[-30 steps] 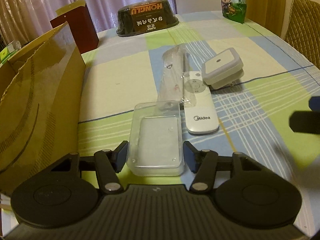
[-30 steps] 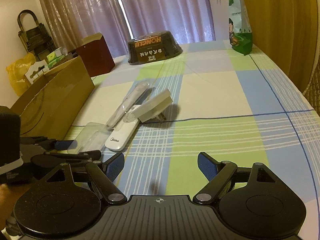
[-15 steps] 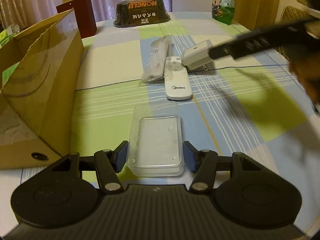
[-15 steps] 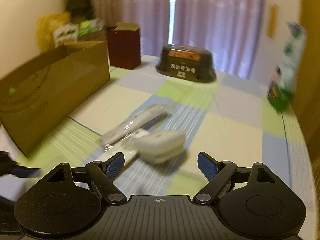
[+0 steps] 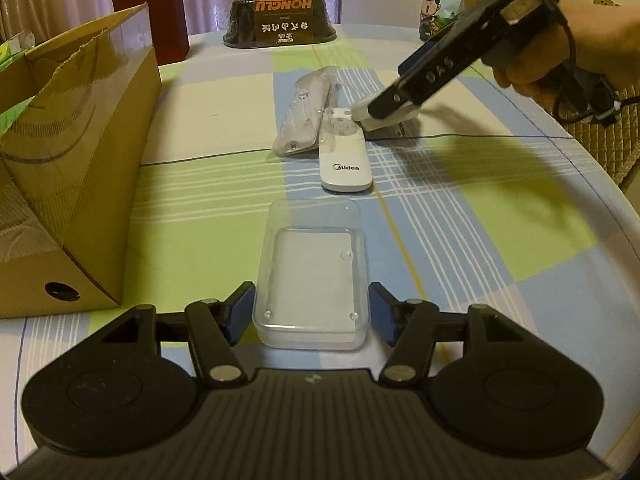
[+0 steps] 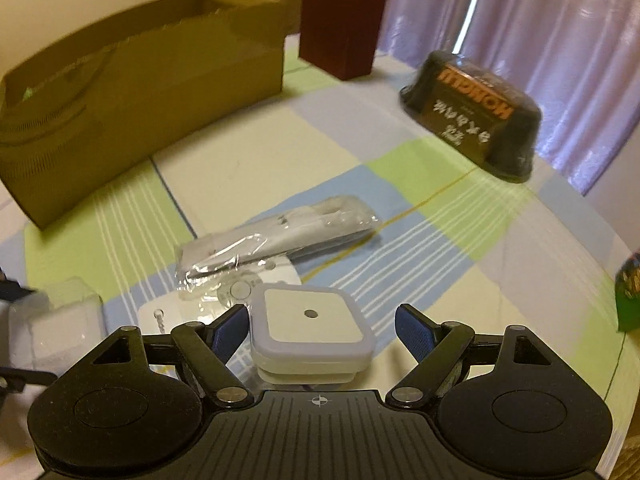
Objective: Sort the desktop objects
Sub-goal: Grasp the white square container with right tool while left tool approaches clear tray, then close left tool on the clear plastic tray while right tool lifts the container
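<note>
- Desktop objects to sort lie on the table [image 5: 460, 200]: a clear plastic box [image 5: 311, 276] sits between the open fingers of the left hand-held gripper [image 5: 311, 312], neither pad clearly touching it.
- One second ago the right hand-held gripper [image 6: 319, 330] was far back over bare cloth; now its spread fingers straddle the white square plug [image 6: 312, 330], unclamped. My guess: two pickups are about to begin.
- Left view alone shows the person's hand [image 5: 560, 52] and the right tool coming down over the plug from above.
- Right view alone shows the plug's top face, and just ahead the wrapped remote [image 6: 276, 236] overlapping the white remote [image 6: 168, 314]; the cardboard box [image 6: 132, 92] stands beyond, left.
</note>
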A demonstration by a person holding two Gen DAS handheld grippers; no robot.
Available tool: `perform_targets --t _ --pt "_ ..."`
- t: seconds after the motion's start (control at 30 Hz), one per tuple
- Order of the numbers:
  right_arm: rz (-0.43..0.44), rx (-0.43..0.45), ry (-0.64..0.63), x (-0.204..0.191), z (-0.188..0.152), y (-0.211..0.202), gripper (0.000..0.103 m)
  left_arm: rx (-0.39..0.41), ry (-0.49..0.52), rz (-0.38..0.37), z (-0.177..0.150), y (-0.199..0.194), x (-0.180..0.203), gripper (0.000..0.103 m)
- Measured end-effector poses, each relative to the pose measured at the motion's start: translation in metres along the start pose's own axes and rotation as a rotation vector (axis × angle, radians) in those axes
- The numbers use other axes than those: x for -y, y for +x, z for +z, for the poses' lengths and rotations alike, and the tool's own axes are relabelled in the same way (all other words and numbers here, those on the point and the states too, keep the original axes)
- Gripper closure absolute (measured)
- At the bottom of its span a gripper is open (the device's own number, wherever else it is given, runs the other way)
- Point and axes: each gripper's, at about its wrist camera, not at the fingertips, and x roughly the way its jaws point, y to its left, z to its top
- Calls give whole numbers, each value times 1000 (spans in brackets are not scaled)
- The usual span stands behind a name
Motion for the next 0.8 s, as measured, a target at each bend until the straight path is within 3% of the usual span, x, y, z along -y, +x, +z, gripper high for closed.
perform_targets --t 0.2,0.23,0.3,0.47,0.6,0.8 --pt "28 -39 59 1 -6 6 20 -6 -8 -17 4 4 -4 43" --pt "37 -34 90 2 -8 6 31 -6 -12 -19 5 5 -5 43" --pt "37 -17 164 6 -13 2 37 -5 -20 -18 7 6 -6 44" --pt "-6 24 300 4 -29 -18 38 -5 -16 -8 6 7 -3 51" --pt "-38 50 378 -10 -50 -46 38 -11 -1 -1 1 0 0 52" --pt "-37 92 583 -54 -91 -92 38 -18 14 -13 -12 -24 5 52"
